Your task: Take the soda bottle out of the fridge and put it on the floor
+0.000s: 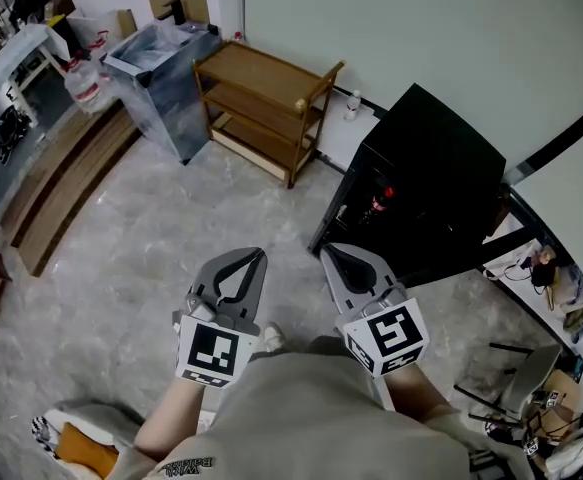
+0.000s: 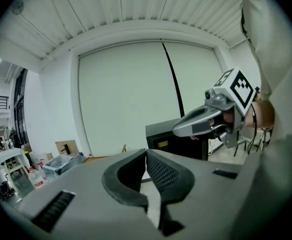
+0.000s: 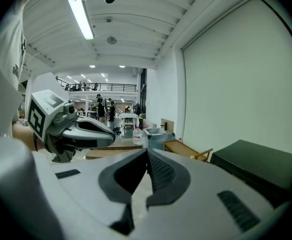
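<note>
Facing fridge (image 1: 441, 158): left gripper (image 1: 258, 256) and right gripper (image 1: 328, 252) both pinched closed, empty. Soda bottle (image 1: 383, 200) stands inside fridge, well ahead of both. Best: spread right jaws before reaching in, square them to bottle body, grip mid-height.

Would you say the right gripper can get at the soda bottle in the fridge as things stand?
Probably not yet: the right gripper is shut and short of the fridge. Only floor lies between, and the soda bottle shows at its front.
</note>
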Motion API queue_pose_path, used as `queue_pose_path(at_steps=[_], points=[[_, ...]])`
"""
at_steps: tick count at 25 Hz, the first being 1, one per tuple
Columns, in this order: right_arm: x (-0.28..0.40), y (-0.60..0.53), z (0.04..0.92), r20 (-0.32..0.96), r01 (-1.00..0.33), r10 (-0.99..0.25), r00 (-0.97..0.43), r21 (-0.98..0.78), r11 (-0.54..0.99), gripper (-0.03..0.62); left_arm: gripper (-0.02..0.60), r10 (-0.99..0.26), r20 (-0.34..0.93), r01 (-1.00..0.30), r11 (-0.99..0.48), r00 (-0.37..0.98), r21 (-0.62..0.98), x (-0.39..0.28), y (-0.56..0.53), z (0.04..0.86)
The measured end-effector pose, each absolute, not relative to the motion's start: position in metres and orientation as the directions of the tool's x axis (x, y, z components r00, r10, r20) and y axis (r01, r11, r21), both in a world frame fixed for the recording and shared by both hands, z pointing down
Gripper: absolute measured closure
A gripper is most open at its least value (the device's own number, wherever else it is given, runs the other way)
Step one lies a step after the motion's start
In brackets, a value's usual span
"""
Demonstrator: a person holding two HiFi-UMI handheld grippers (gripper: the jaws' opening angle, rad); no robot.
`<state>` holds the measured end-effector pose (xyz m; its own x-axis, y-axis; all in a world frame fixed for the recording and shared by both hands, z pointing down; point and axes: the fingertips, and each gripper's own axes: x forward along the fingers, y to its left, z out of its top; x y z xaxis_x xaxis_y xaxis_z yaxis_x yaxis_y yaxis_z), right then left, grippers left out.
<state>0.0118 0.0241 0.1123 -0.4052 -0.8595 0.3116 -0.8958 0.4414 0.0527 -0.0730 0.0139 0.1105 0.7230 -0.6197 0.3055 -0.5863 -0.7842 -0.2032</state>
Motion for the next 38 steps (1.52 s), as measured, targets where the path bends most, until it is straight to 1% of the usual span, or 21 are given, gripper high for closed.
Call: queue_pose_path(at_steps=[9,17,23,27,33,34,35,36,38], points=[[-0.022,0.006,0.116,0.317,-0.887,-0.855,-0.410,0.077,0.455,0.597,0.575,-0.650,0.289,-0.634,-0.757,0.703,-0.159,-0.111,-0.004,0.116],[0.009,-0.011,0.113,0.290,-0.908,-0.877,-0.384,0.055,0.415,0.597,0.575,-0.649,0.299,-0.637,-0.756,0.700,-0.151,-0.086,-0.022,0.118],[0.061,-0.025,0.125,0.236,-0.943,-0.922,-0.308,0.053,0.329,0.597,0.575,-0.629,0.279,-0.616,-0.775,0.726,-0.141,-0.046,-0.038,0.120],[0.108,-0.037,0.146,0.246,-0.967,-0.943,-0.225,0.062,0.247,0.597,0.575,-0.605,0.273,-0.591,-0.794,0.748,-0.141,-0.008,-0.052,0.127],[0.176,-0.057,0.187,0.254,-0.993,-0.960,-0.114,-0.034,0.109,0.592,0.575,-0.563,0.273,-0.556,-0.824,0.780,-0.108,0.041,-0.071,0.143],[0.186,-0.061,0.196,0.266,-0.995,-0.959,-0.101,-0.039,0.094,0.576,0.575,-0.557,0.274,-0.551,-0.828,0.784,-0.106,0.048,-0.075,0.146],[0.195,-0.065,0.207,0.280,-0.996,-0.956,-0.088,-0.043,0.080,0.534,0.575,-0.550,0.275,-0.545,-0.832,0.788,-0.102,0.056,-0.079,0.149],[0.204,-0.068,0.218,0.296,-0.997,-0.952,-0.076,-0.047,0.065,0.513,0.575,-0.543,0.276,-0.539,-0.837,0.793,-0.098,0.064,-0.082,0.152],[0.221,-0.074,0.242,0.328,-0.998,-0.943,-0.048,-0.049,0.034,0.513,0.575,-0.527,0.280,-0.526,-0.846,0.802,-0.084,0.077,-0.087,0.160]])
